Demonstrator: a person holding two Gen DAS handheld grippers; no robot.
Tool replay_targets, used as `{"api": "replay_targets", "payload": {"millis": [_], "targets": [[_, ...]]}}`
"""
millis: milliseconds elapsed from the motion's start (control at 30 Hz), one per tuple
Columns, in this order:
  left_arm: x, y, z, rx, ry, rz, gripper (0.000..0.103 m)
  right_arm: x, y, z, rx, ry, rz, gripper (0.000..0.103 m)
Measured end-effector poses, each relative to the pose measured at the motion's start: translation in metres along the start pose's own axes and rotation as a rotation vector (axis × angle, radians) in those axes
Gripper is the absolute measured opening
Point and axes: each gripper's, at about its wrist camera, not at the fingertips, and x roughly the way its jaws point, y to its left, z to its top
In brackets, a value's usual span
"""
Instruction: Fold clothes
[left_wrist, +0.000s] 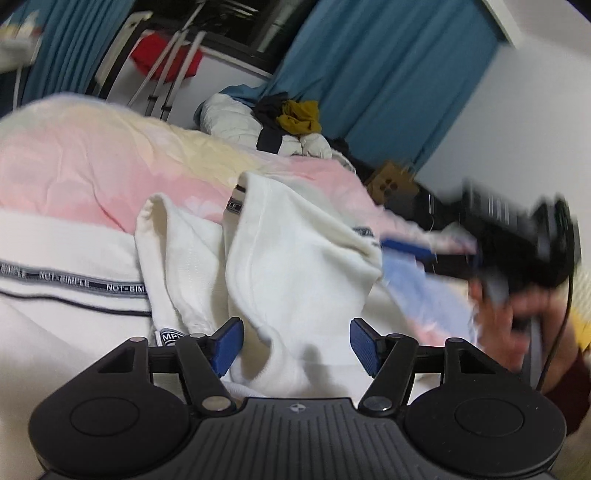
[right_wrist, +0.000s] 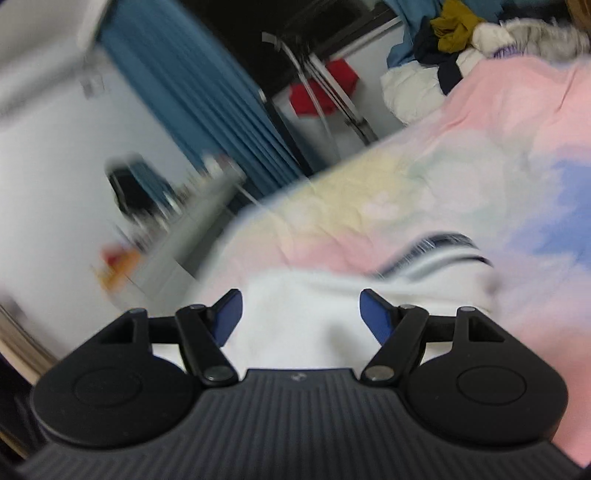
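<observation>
A white sweatshirt (left_wrist: 295, 258) with a grey lettered band (left_wrist: 74, 284) lies bunched on a pastel pink, yellow and blue bed sheet (left_wrist: 92, 166). A raised fold of it stands between the blue pads of my left gripper (left_wrist: 297, 343), whose jaws stand wide and do not visibly squeeze it. At the right, blurred, my right gripper (left_wrist: 391, 251) reaches the fold's far corner, with a person's hand (left_wrist: 517, 317) behind it. In the right wrist view the sweatshirt (right_wrist: 295, 314) fills the gap between the wide jaws of the right gripper (right_wrist: 301, 317); its striped hem (right_wrist: 443, 254) lies just ahead.
A heap of clothes (left_wrist: 288, 118) sits at the far end of the bed, mustard and dark pieces on top. Blue curtains (left_wrist: 388, 74) hang behind. A rack with a red item (left_wrist: 166, 55) stands beyond the bed. A cardboard box (left_wrist: 388, 181) sits beside it.
</observation>
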Motion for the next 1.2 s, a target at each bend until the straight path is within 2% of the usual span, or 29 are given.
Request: {"api": "replay_targets", "payload": {"millis": [67, 133, 167, 267, 467, 567, 733, 767, 867, 933, 1033, 1100, 1167, 1200], "targets": [[0.000, 0.006, 0.000, -0.043, 0.000, -0.019, 0.051, -0.005, 0.003, -0.011, -0.045, 0.027, -0.078, 0.073], [0.003, 0.009, 0.000, -0.081, 0.012, -0.003, 0.021, -0.007, 0.003, -0.022, -0.066, 0.041, -0.147, 0.073], [0.005, 0.010, -0.001, -0.093, 0.021, 0.020, 0.009, -0.002, 0.002, -0.025, -0.069, 0.044, -0.158, 0.073], [-0.006, 0.003, -0.002, -0.110, -0.008, 0.047, 0.008, 0.006, 0.002, -0.033, -0.101, 0.031, -0.183, 0.073], [-0.062, -0.036, -0.003, -0.143, -0.094, -0.040, 0.008, 0.006, 0.015, -0.043, -0.210, -0.055, -0.186, 0.073], [-0.063, -0.037, -0.027, -0.164, -0.045, -0.015, 0.008, 0.008, 0.015, -0.041, -0.228, -0.059, -0.189, 0.073], [-0.038, -0.019, -0.051, -0.194, 0.064, 0.066, 0.009, 0.035, 0.010, -0.051, -0.280, 0.034, -0.264, 0.072], [-0.037, -0.016, -0.049, -0.201, 0.066, 0.058, 0.010, 0.038, 0.011, -0.052, -0.295, 0.043, -0.280, 0.072], [-0.049, -0.015, -0.044, -0.177, 0.025, 0.064, 0.024, 0.035, 0.015, -0.050, -0.297, 0.039, -0.295, 0.070], [-0.060, -0.021, -0.039, -0.126, -0.014, 0.112, 0.044, 0.023, 0.012, -0.044, -0.238, 0.022, -0.286, 0.071], [-0.072, -0.034, -0.026, -0.039, -0.086, 0.175, 0.060, 0.005, 0.002, -0.038, -0.142, -0.007, -0.300, 0.071], [-0.068, -0.043, -0.009, 0.043, -0.125, 0.191, 0.064, -0.003, -0.005, -0.035, -0.128, -0.031, -0.349, 0.071], [-0.046, -0.054, 0.008, 0.135, -0.093, 0.209, 0.068, -0.009, -0.010, -0.031, -0.112, -0.051, -0.386, 0.072], [-0.028, -0.054, 0.018, 0.166, -0.060, 0.249, 0.068, -0.012, -0.012, -0.028, -0.102, -0.059, -0.393, 0.072]]}}
